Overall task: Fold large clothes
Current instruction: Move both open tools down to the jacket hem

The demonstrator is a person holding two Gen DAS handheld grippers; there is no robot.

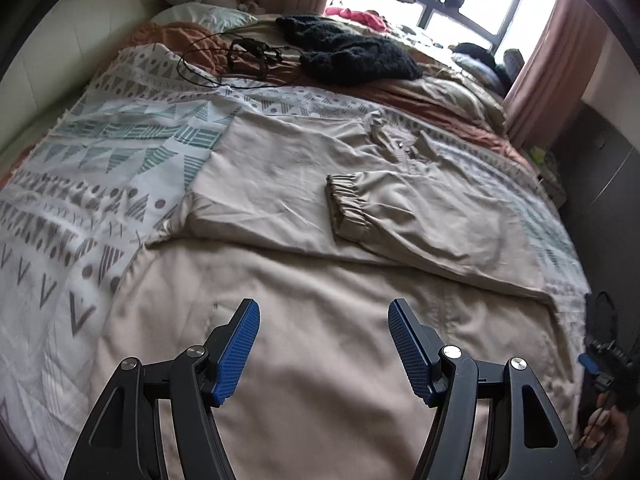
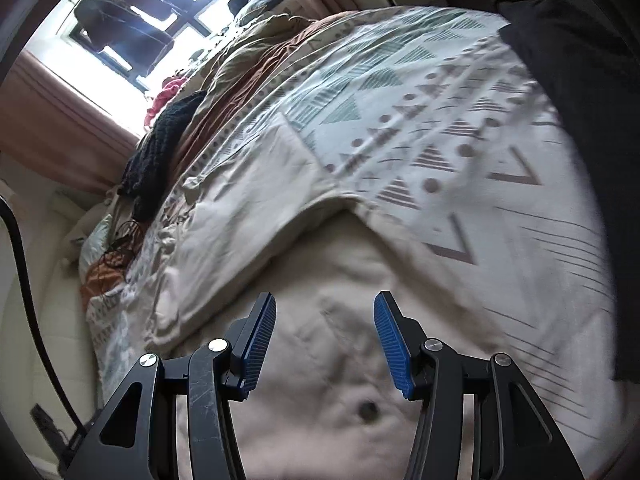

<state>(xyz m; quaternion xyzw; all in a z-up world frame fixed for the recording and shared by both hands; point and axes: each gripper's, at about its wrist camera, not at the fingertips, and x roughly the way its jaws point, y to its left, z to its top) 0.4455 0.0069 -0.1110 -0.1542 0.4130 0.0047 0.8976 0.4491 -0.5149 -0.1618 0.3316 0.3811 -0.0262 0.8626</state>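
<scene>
A large beige jacket [image 1: 280,184] lies spread on the bed's patterned blanket [image 1: 100,160]. One sleeve is folded across its body and ends in an elastic cuff [image 1: 346,204]. My left gripper [image 1: 323,306] hovers open over the jacket's near part, with nothing between its blue pads [image 1: 236,356]. In the right wrist view, my right gripper [image 2: 325,298] is open just above the same beige fabric [image 2: 320,264], near a dark button [image 2: 367,410]. The right gripper's body [image 1: 596,364] and the hand [image 1: 604,428] holding it show at the left wrist view's right edge.
At the far end of the bed lie a black knitted garment [image 1: 352,54], tangled cables with a headset [image 1: 256,54] and a pillow [image 1: 200,16]. Behind them are a window [image 1: 440,4] and pink curtains [image 1: 548,60]. A dark cabinet [image 1: 600,168] stands beside the bed.
</scene>
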